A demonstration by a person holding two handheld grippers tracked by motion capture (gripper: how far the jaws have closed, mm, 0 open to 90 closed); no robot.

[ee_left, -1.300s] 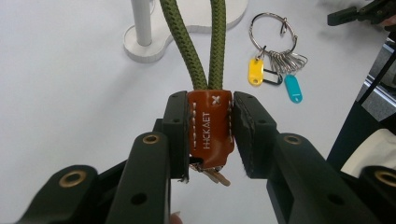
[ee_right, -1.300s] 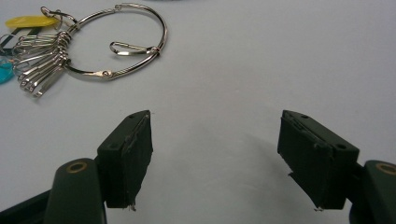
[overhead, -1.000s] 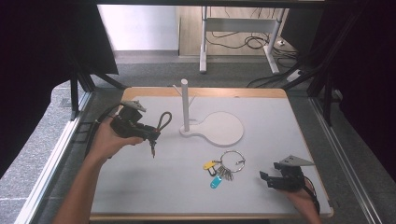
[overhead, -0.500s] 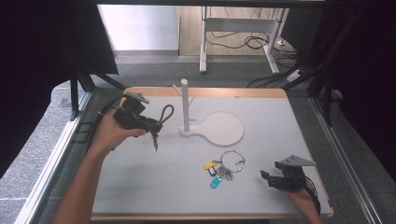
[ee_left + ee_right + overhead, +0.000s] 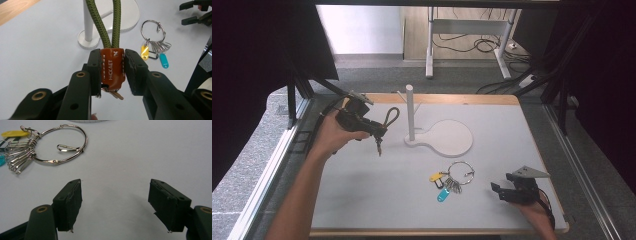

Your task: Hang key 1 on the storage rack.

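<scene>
**Strap lifted toward the stand, hanging yet to be done**

White tabletop [image 5: 377, 200] with a wooden far edge carries the whole scene, with grey floor and cables seen beyond it.

Between the jaws of the left gripper [image 5: 112, 72] a brown leather tab [image 5: 112, 67] is pinched from both sides, as seen in the left gripper view; a small key [image 5: 115, 94] hangs below the tab and a green cord loop [image 5: 110, 27] rises from its top. In the high view this strap [image 5: 384, 125] is held clear of the tabletop, just left of the white post [image 5: 410, 112], whose stand [image 5: 447, 137] has a round flat base.

The right gripper [image 5: 115, 205] is seen with its jaws spread and nothing between them, resting low near the right front corner [image 5: 507, 191]. Just ahead of it lies a key ring [image 5: 457, 175] with yellow and teal tags, flat on the tabletop and untouched.

The step in hand is judged to be the carrying of the strap to the post, with the hanging not yet done. For the next move, the open loop would need to be raised above the post's top, centred over it and lowered around it before the tab is released. Care is called for so that the cord stays open and the post is not knocked. The key ring is presumably to be dealt with afterwards by the right gripper.
</scene>
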